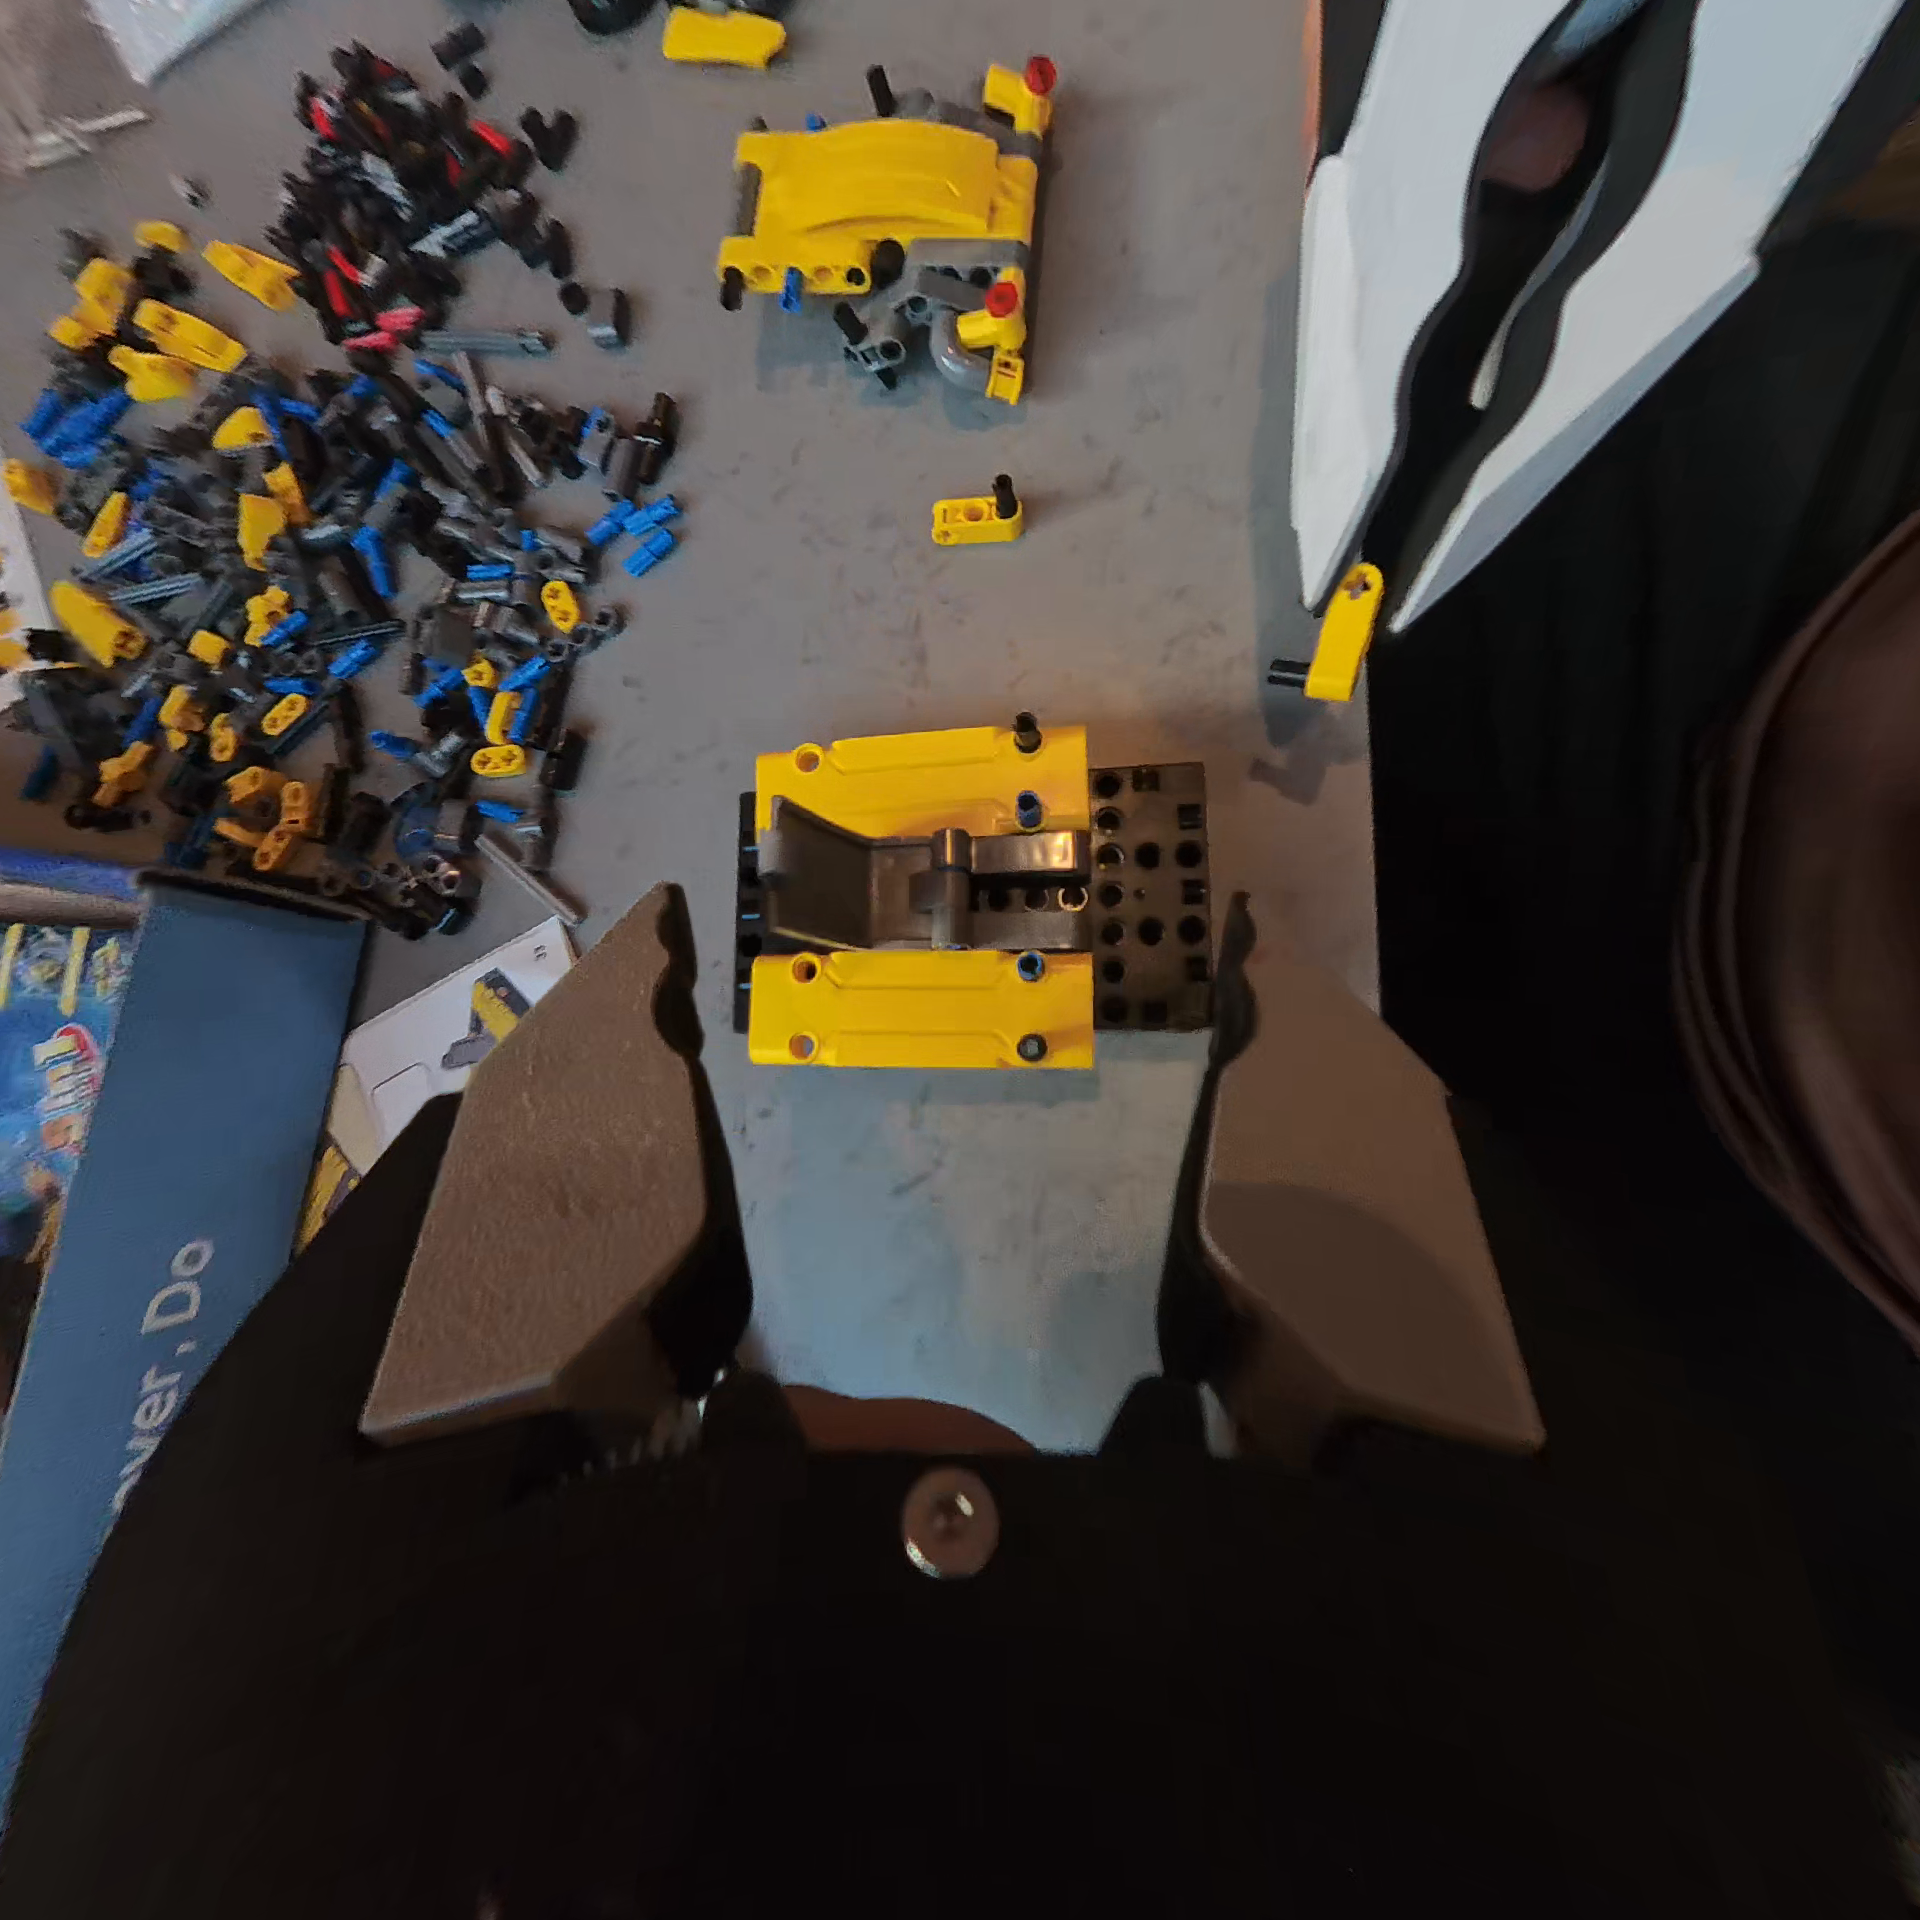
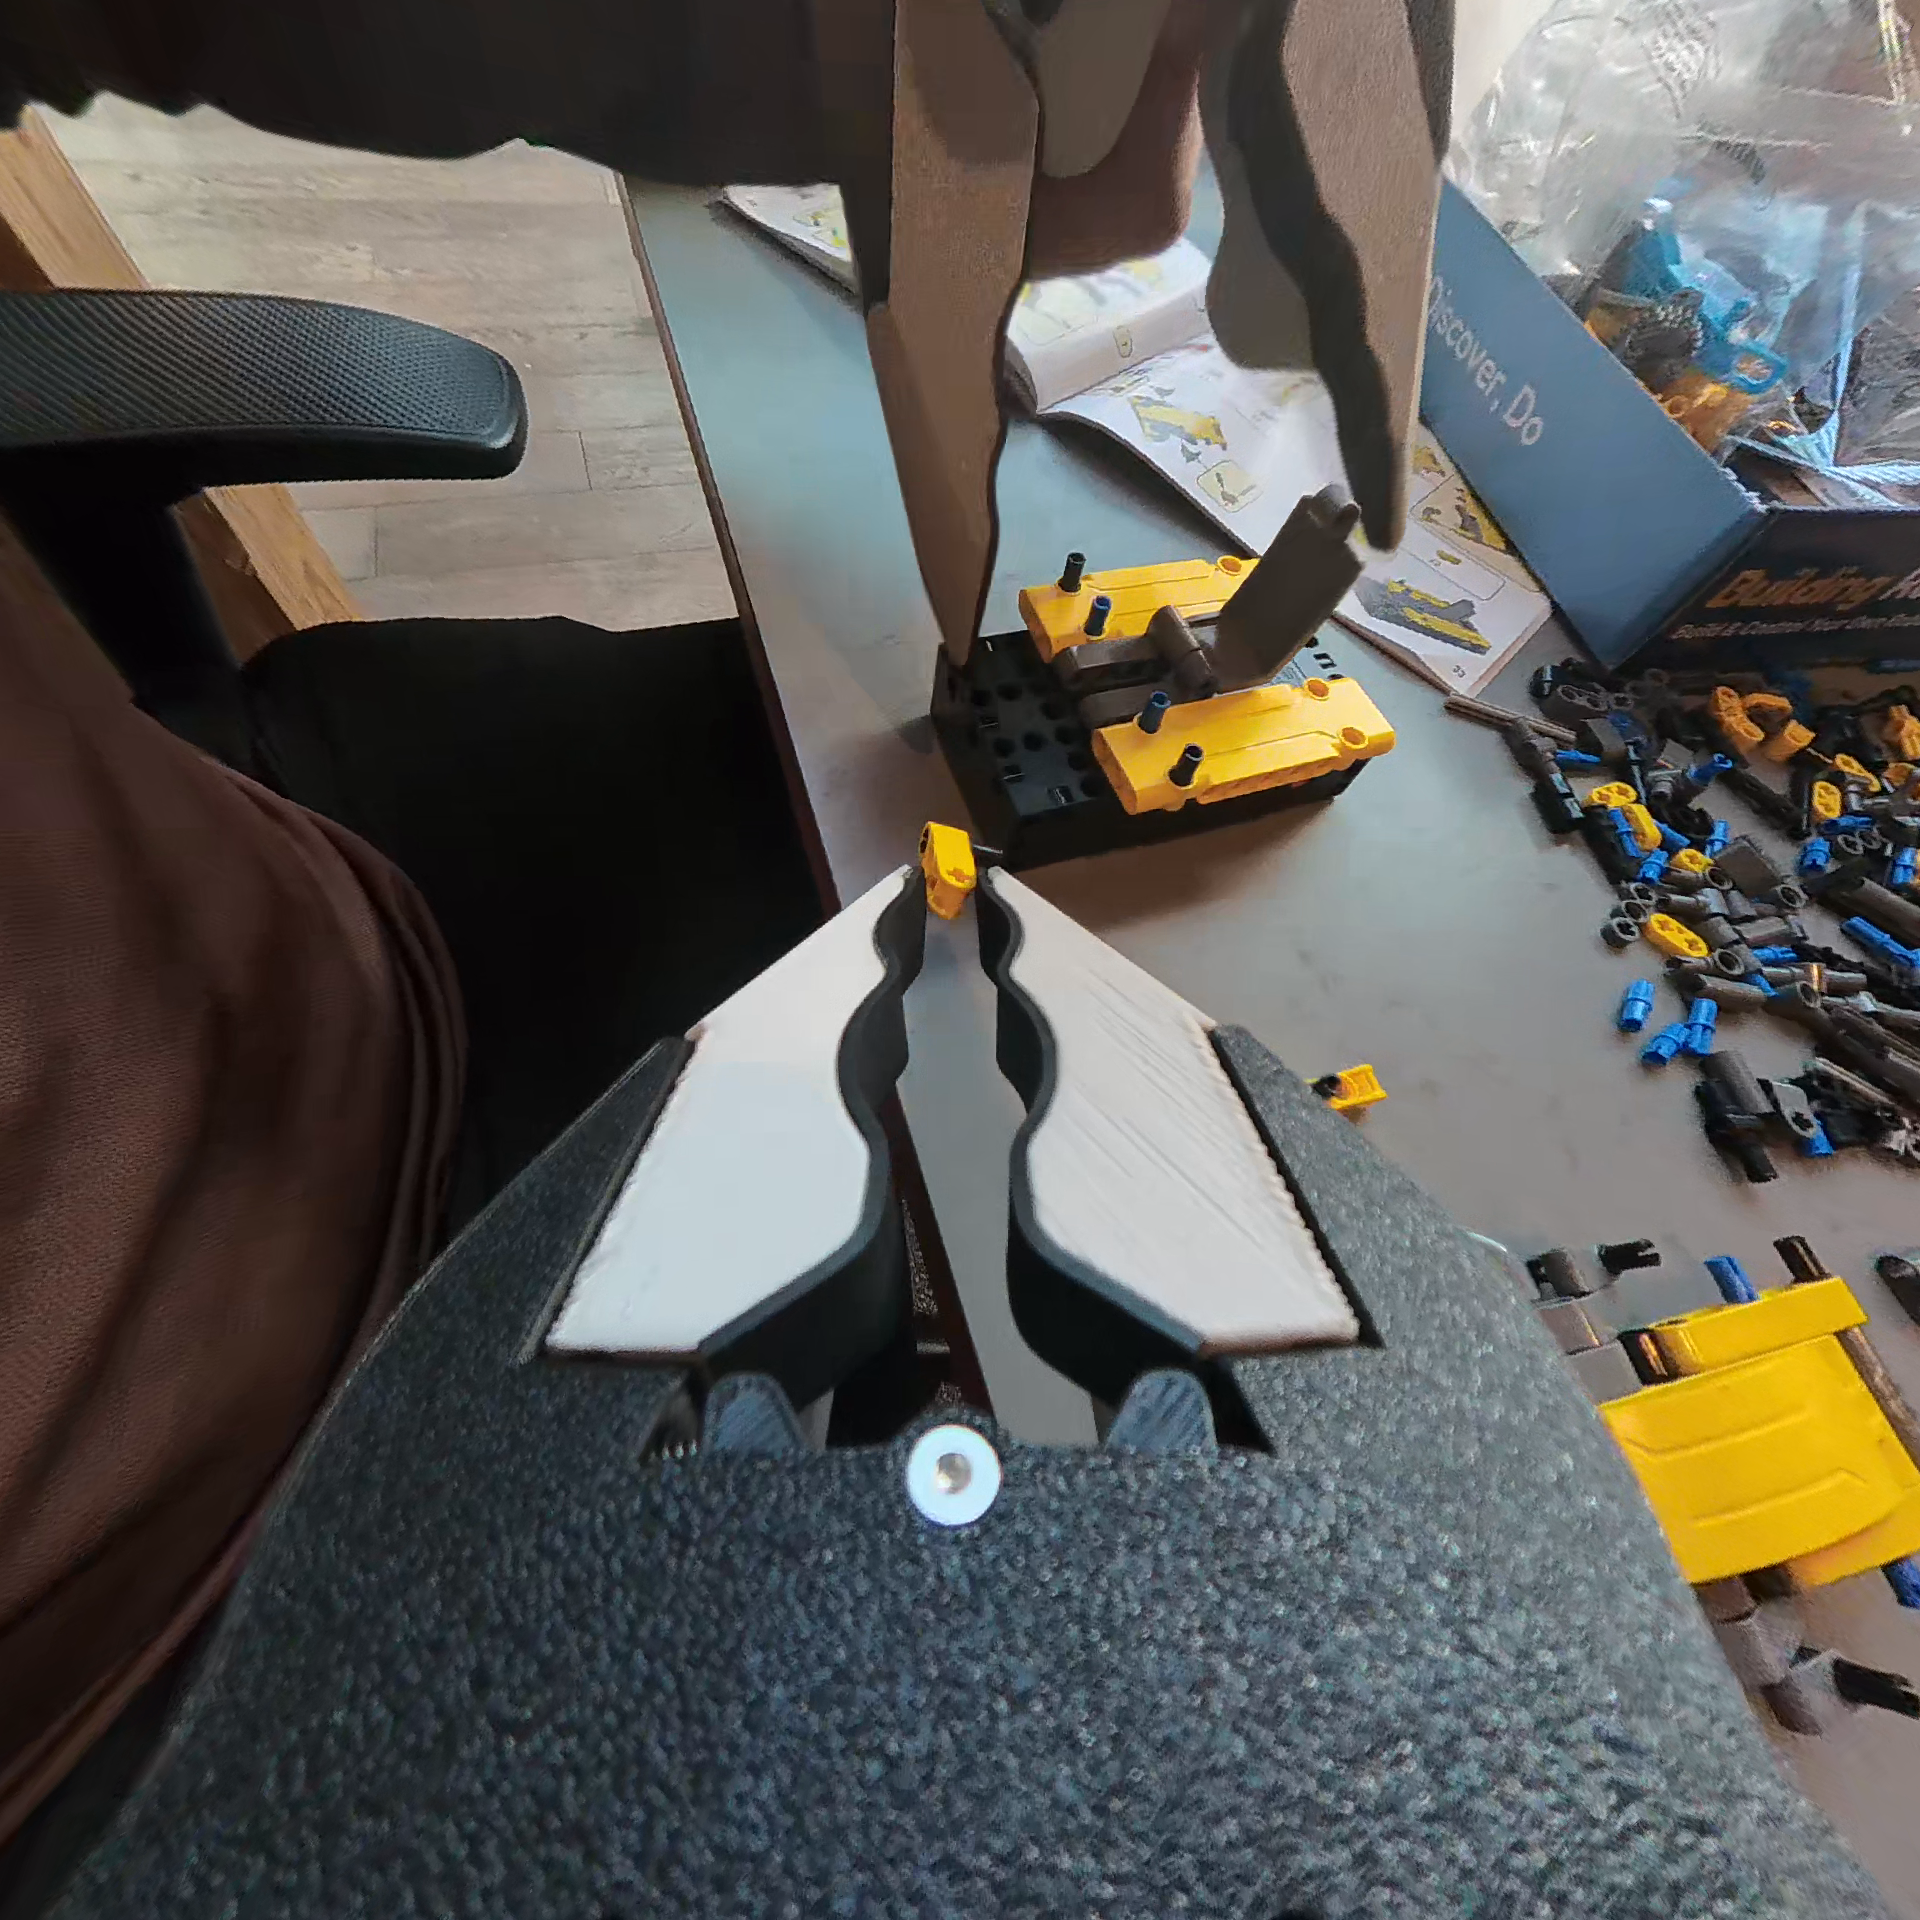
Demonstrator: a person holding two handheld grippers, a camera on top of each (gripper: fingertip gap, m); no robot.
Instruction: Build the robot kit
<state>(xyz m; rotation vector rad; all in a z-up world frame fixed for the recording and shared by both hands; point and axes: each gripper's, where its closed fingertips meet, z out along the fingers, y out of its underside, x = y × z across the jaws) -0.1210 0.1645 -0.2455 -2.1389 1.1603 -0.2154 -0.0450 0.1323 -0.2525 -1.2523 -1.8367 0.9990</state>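
A small yellow connector [image 2: 948, 865] with a black pin in one end is pinched between the tips of the right gripper [image 2: 948, 894], whose pale ribbed fingers [image 2: 1143, 1122] are clenched on it just above the near edge of the grey table [image 1: 831, 582]. The piece looks light, rigid and smooth, so it is judged liable to twist or slip in a tip grip; a hold across its flat faces, as seen here, seems the surest.

The left gripper [image 1: 956, 935] is held spread wide and empty over a black and yellow assembly [image 1: 966, 899], with one brown finger [image 2: 940, 416] down beside, perhaps touching, the black perforated base; contact cannot be confirmed. The assembly is seen as a stiff block studded with round holes, topped by two glossy yellow panels and a dark grey hinged flap raised between them. It is judged heavier than the loose parts and best gripped by the flat sides of its base, not the flap or the upright pins.

Farther off, a second yellow and grey assembly [image 1: 894, 229] lies flat. A loose yellow bracket [image 1: 977, 514] is set between the two assemblies. A heap of small black, blue and yellow parts [image 1: 312, 499] is spread to the left in the left wrist view, beside a blue box [image 1: 177, 1195] and an open instruction booklet [image 2: 1247, 416].
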